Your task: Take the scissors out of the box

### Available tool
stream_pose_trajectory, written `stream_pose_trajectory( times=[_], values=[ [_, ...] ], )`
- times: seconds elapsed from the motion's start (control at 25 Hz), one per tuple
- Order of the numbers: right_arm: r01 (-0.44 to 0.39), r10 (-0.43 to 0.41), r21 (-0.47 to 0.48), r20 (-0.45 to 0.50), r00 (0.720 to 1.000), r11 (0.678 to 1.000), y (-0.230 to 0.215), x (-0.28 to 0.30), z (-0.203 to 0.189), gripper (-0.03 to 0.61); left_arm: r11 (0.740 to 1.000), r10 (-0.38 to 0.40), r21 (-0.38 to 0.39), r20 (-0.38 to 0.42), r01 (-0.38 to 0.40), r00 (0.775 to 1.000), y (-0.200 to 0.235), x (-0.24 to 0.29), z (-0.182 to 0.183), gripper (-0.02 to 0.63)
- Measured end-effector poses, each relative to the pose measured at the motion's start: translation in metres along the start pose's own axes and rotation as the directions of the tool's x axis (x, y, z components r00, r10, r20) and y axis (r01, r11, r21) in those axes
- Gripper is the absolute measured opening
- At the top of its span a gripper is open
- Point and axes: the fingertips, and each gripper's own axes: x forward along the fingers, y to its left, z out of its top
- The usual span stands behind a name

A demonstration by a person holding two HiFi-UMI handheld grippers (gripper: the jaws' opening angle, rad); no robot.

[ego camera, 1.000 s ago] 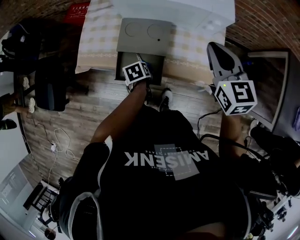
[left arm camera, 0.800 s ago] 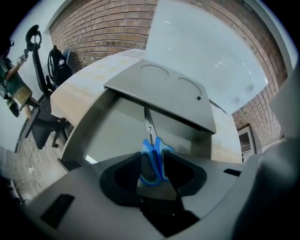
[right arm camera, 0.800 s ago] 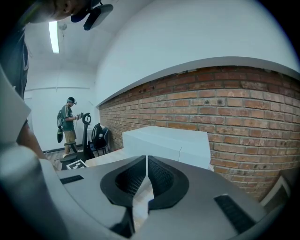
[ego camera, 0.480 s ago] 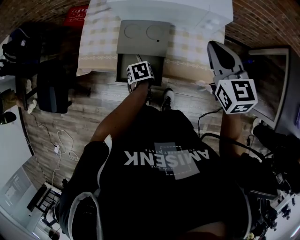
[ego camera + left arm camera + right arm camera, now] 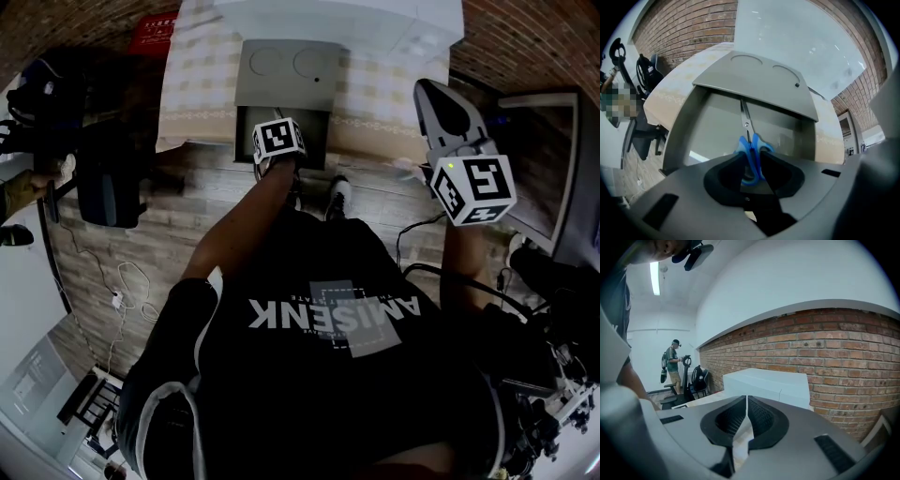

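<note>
The left arm (image 5: 239, 239) extends forward and down, with the left gripper (image 5: 751, 161) pointing steeply downward. Its fingers (image 5: 726, 171) are closing on the blue handles of the scissors (image 5: 746, 124), and both pads touch them. The right arm (image 5: 461, 267) is bent, holding the right gripper (image 5: 747, 404) raised and near level. Its fingers (image 5: 726, 420) are together, with nothing between them.

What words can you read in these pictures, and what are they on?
"AMISENK": big white letters on the person's black shirt, upside down in the head view.
Small print by those letters on the shirt: too small to read.
White print on the red thing at the top left of the head view: too blurred to read.
Left and right gripper views: no words.
</note>
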Motion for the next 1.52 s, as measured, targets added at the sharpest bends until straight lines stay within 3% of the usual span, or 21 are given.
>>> stream_pose_trajectory(
  times=[0.2, 0.36, 0.52, 0.96, 1.52],
  values=[
    [0.012, -0.012, -0.004, 0.003, 1.0, 1.0, -0.002, -0.004, 0.001, 0.043, 1.0, 0.007, -0.001, -0.062, -0.007, 0.998, -0.001, -0.017, -0.001, 0.118],
    [0.017, -0.017, 0.0, 0.006, 1.0, 1.0, -0.001, -0.005, 0.0, 0.043, 1.0, -0.011, 0.016, -0.072, 0.012, 0.997, -0.001, 0.003, -0.004, 0.12],
    [0.015, -0.015, 0.005, 0.008, 1.0, 1.0, 0.001, -0.005, 0.0, 0.043, 1.0, -0.016, -0.005, -0.069, 0.015, 0.997, -0.001, -0.018, 0.0, 0.117],
    [0.0, 0.001, -0.007, 0.034, 0.999, 1.0, 0.01, -0.001, 0.012, 0.043, 0.989, -0.142, -0.059, -0.103, 0.136, 0.985, 0.013, -0.035, -0.013, 0.095],
    [-0.027, 0.029, -0.036, 0.073, 0.997, 0.999, 0.033, -0.003, 0.028, 0.043, 0.961, -0.278, 0.001, -0.056, 0.278, 0.959, 0.002, -0.086, -0.019, 0.094]
  ],
)
